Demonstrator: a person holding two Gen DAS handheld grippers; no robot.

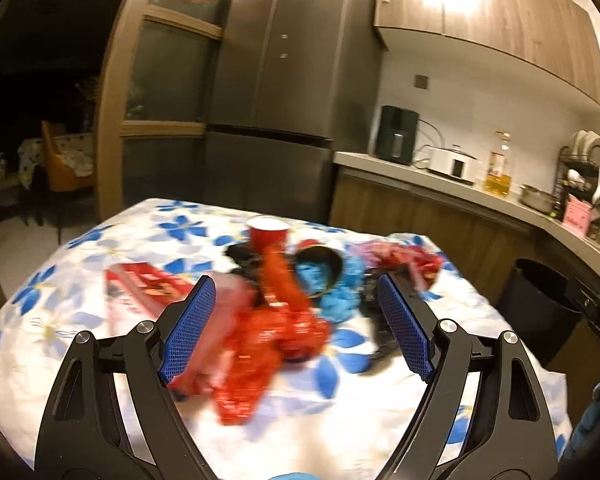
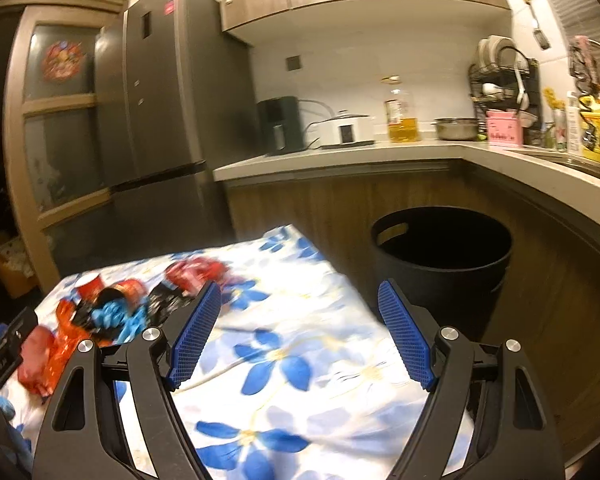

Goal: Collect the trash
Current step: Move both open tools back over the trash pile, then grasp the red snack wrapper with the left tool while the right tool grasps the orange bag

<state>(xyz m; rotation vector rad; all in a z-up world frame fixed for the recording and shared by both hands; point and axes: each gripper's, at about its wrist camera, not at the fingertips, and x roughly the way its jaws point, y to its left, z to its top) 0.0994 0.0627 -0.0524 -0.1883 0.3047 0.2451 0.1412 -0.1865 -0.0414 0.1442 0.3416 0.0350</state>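
Observation:
A heap of trash lies on the flowered tablecloth [image 1: 80, 248]: crumpled red plastic wrappers [image 1: 260, 344], a red paper cup [image 1: 267, 236], a blue crumpled piece [image 1: 320, 280] in a dark bowl, a red flat box [image 1: 148, 284] and black wrappers. My left gripper [image 1: 296, 328] hovers open over the red wrappers, nothing pressed between its blue pads. My right gripper [image 2: 300, 332] is open above the bare cloth [image 2: 284, 360], right of the trash heap [image 2: 112, 308]. A black bin [image 2: 440, 268] stands on the floor beside the table.
A grey fridge [image 1: 284, 80] rises behind the table. The wooden counter [image 2: 340, 156] carries an oil bottle [image 2: 402, 116], a pot, a white cooker and a dish rack. The black bin [image 1: 540, 308] sits between table and counter. The frames are blurred.

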